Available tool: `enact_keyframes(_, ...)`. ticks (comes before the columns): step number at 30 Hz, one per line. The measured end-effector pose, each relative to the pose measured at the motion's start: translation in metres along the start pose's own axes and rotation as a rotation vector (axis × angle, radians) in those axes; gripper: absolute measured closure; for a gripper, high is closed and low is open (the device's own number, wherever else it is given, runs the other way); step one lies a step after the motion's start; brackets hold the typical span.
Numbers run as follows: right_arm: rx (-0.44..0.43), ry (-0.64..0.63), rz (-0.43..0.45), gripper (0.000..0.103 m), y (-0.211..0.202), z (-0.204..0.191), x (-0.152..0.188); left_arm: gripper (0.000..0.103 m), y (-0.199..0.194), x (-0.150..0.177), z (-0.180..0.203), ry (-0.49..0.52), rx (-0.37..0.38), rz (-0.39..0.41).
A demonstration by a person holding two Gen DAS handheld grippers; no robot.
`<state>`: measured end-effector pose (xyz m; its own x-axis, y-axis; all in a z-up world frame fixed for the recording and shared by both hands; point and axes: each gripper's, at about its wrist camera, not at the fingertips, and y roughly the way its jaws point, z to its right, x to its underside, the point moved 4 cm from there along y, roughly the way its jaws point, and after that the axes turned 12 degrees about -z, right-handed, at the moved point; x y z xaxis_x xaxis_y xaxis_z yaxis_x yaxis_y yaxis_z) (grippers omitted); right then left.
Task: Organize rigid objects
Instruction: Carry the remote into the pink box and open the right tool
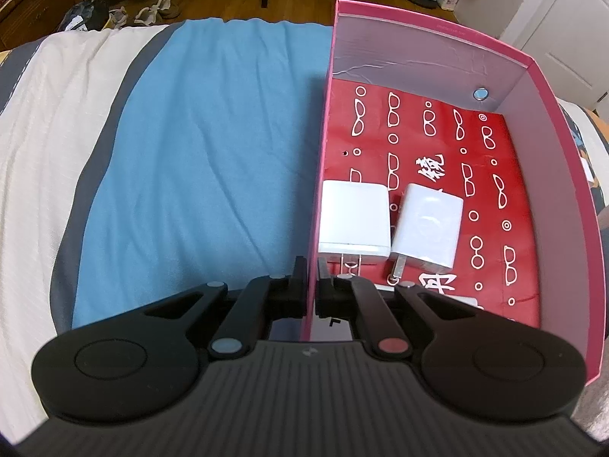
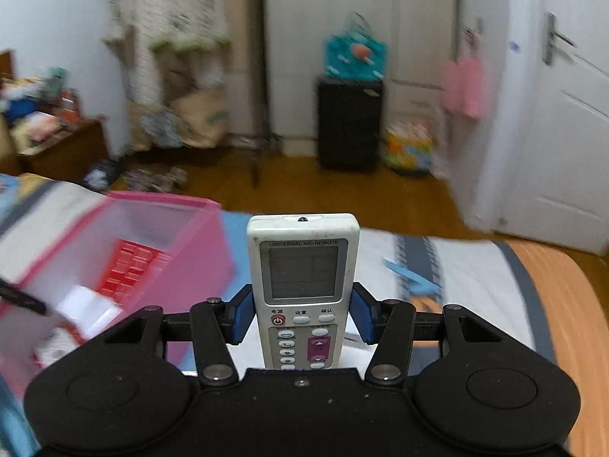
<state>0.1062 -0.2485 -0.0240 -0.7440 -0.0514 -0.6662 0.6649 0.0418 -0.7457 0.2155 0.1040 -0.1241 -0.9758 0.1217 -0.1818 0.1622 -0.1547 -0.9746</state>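
Right gripper (image 2: 302,314) is clasping the remote (image 2: 303,266); left gripper (image 1: 311,278) is pinching the box (image 1: 563,160) wall. Remote is best lowered flat beside the chargers (image 1: 356,221).

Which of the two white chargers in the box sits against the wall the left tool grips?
The squarer charger, against the pink box wall. The glossier charger sits further inside.

The box (image 1: 563,160) looks like stiff pink card, matt outside and pale inside, lined with glossy red printed paper (image 1: 506,198). Two chargers (image 1: 356,221) in it are smooth white plastic, one under a shiny film (its prongs are bare metal). The blue cloth (image 1: 205,160) on the bed is soft and slightly creased. The remote (image 2: 303,285) is yellowed, smooth plastic. Each hand-held gripper (image 2: 303,314) is matt black plastic with metal pins.
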Motion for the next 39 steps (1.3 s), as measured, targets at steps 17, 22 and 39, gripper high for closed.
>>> enact_keyframes(17, -0.611, 0.035, -0.325, 0.045, 0.025, -0.154, -0.044, 0.099, 0.000, -0.001, -0.006, -0.013, 0.031, 0.001)
enact_keyframes(22, -0.557, 0.259, -0.484, 0.045, 0.076, -0.163, -0.027, 0.099, 0.001, -0.001, -0.008, -0.023, 0.050, 0.002)
enact_keyframes(39, -0.523, 0.536, -0.556, 0.045, 0.150, -0.182, -0.016, 0.098, 0.001, -0.002, -0.009, -0.028, 0.059, 0.005)
